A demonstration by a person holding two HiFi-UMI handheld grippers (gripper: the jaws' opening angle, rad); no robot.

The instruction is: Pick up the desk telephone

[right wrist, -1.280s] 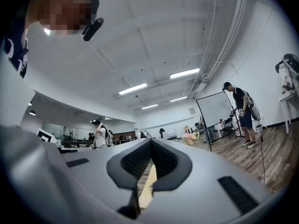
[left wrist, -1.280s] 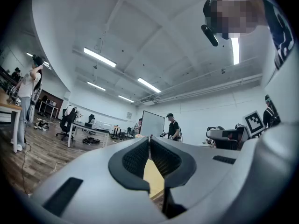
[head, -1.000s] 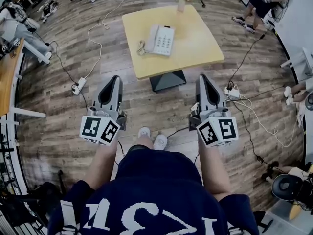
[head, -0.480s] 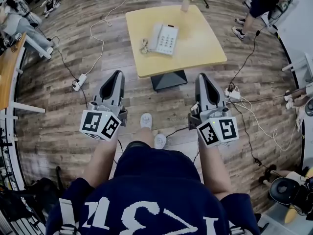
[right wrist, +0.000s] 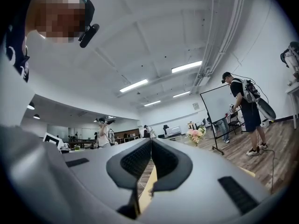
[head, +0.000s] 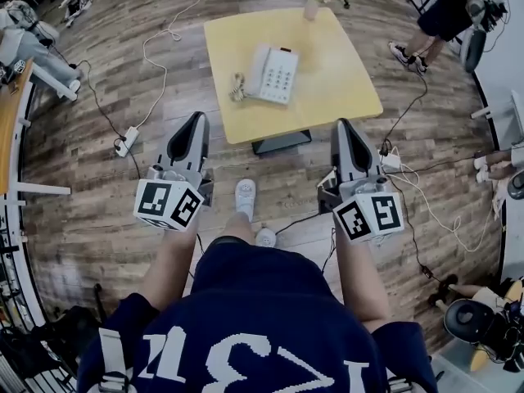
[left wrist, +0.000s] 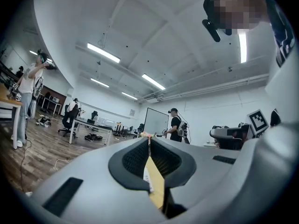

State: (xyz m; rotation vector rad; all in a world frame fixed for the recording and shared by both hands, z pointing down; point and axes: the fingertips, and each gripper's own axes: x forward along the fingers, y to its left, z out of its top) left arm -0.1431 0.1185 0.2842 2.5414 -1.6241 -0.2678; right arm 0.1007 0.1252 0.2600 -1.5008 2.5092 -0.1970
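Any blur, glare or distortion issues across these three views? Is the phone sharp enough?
Head view: strong fisheye bowing of the floor boards, dim corners, but the desk telephone and yellow table are sharp. Left gripper view: round black vignette, ceiling strip lights blown out, closed left tongs soft up close. Right gripper view: same vignette, right tongs equally soft.

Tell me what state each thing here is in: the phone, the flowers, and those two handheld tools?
desk telephone: flat on the yellow table, handset in its cradle, untouched.
vase of flowers: upright at the table's far edge.
left gripper: jaws shut, nothing held, short of the table.
right gripper: jaws shut, nothing held, short of the table.
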